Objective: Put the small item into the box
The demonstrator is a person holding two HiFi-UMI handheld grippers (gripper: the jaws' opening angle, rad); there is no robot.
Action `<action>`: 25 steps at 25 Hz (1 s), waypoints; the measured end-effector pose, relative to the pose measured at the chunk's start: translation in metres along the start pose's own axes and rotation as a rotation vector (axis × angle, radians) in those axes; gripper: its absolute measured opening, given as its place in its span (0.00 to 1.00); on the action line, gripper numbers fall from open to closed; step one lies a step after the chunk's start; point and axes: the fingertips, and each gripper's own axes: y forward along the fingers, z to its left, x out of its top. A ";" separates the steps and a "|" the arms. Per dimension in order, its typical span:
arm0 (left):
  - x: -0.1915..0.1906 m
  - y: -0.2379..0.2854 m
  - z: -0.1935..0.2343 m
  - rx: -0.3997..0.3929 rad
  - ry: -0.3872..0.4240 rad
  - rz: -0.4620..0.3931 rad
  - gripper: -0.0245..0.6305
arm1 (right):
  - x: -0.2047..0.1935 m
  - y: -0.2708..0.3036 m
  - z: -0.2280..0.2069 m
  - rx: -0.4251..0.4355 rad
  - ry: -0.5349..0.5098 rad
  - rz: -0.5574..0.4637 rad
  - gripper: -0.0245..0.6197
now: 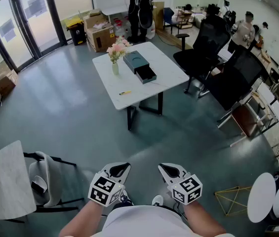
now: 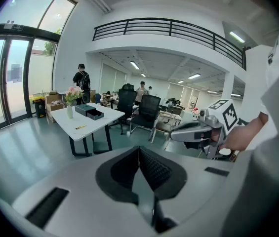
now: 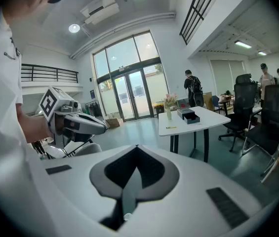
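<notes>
**Both claws clenched on nothing, the work well across the room**

The person stood on the open floor, well apart from the white table (image 1: 169,73). The left gripper (image 1: 121,168) and right gripper (image 1: 167,169) were held close in front of the body, side by side. Each one's own view showed its jaws pressed together with nothing between them.

The small item (image 1: 125,92) lay flat on the near part of the tabletop. It was a slim yellow thing, perhaps a pen, though too small from there to say for sure. The dark box (image 1: 138,63) sat further back with its drawer (image 1: 146,74) pulled open, and a vase (image 1: 115,67) of flowers stood just beside it.

To my eye, nothing of the task had been done yet: the approach and the pick were both ahead.

- A thin thing lying flat on a smooth top could skid or roll off if the jaws closed unevenly.
- A gripper reaching for the drawer could clip the vase and tip it.
- A release made too early could land the item on the table beside the drawer.
</notes>
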 end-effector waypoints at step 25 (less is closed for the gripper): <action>-0.008 0.003 0.037 -0.046 -0.017 0.011 0.06 | 0.003 0.041 0.011 -0.001 0.077 0.016 0.06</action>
